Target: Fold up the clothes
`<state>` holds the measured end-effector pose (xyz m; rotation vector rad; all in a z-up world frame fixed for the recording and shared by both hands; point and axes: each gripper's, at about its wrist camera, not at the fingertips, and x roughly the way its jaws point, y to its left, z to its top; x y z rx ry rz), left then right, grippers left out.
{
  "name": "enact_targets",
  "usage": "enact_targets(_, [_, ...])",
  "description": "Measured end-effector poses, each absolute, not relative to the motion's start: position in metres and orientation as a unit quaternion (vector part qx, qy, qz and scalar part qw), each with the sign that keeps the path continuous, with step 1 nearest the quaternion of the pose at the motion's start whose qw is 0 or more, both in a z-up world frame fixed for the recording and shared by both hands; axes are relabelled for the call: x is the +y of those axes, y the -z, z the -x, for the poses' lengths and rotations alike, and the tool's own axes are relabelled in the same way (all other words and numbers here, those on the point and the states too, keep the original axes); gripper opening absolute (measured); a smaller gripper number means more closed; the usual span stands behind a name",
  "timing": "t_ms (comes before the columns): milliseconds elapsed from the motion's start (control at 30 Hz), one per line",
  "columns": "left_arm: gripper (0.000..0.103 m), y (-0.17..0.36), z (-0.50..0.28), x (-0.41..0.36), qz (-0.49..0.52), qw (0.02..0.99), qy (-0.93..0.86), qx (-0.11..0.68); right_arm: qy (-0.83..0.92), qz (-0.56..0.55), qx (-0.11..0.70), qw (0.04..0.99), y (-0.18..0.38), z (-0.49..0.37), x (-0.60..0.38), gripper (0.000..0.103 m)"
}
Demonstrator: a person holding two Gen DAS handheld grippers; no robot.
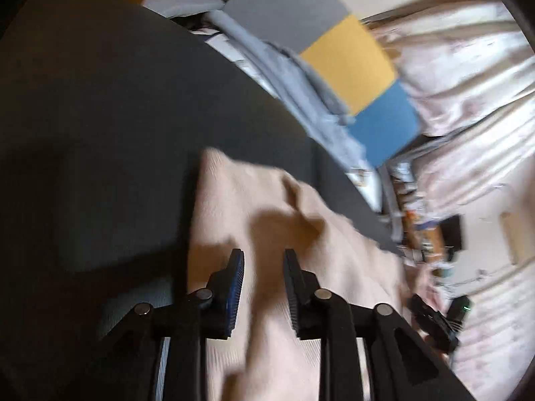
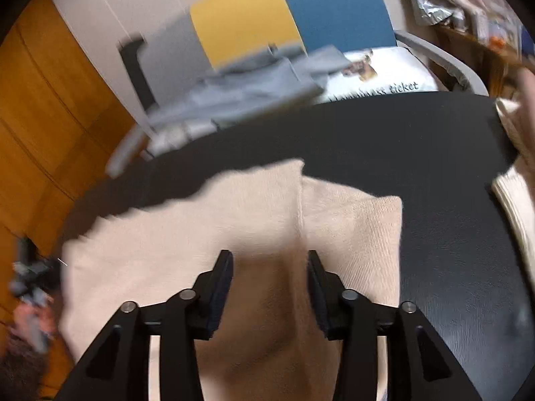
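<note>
A beige knit garment (image 1: 267, 207) lies on the black table (image 1: 100, 117), with a fold running along its middle in the right wrist view (image 2: 200, 234). My left gripper (image 1: 264, 254) hovers over the garment's near part, its fingers apart with nothing pinched between the pads. My right gripper (image 2: 270, 255) also stands open above the beige cloth, just short of the fold line, and holds nothing. The garment's near edge is hidden under both grippers. Both views are blurred.
Grey clothes (image 2: 250, 93) are piled on a chair beyond the table's far edge, in front of grey, yellow and blue panels (image 2: 247, 16). A folded white cloth (image 2: 515, 207) sits at the table's right edge. A wooden door (image 2: 40, 100) is on the left.
</note>
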<state>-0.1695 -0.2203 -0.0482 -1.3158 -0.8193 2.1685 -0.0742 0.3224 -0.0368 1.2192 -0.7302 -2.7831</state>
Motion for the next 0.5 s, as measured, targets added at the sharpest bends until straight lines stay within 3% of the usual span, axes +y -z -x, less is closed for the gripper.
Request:
enact_targets(67, [0.032,0.053,0.144,-0.218,0.487,0.256,-0.786,-0.280,0.890,-0.380,-0.252,0.017,0.027,0.045,0.325,0.056])
enact_targets(267, [0.033,0.065,0.094,-0.196,0.498,0.281,-0.797,-0.193,0.879,-0.419,-0.229,-0.016,0.048,-0.019,0.315,0.055])
enact_targets(467, [0.032,0.055,0.094,-0.175,0.491,0.262,-0.817,-0.150,0.873,-0.435,-0.221,-0.022,0.067,-0.033,0.311,0.045])
enact_targets(500, [0.026,0.054,0.093,-0.170,0.491,0.257,-0.822,-0.128,0.872,-0.438,-0.216,-0.021,0.068,-0.031,0.309,0.034])
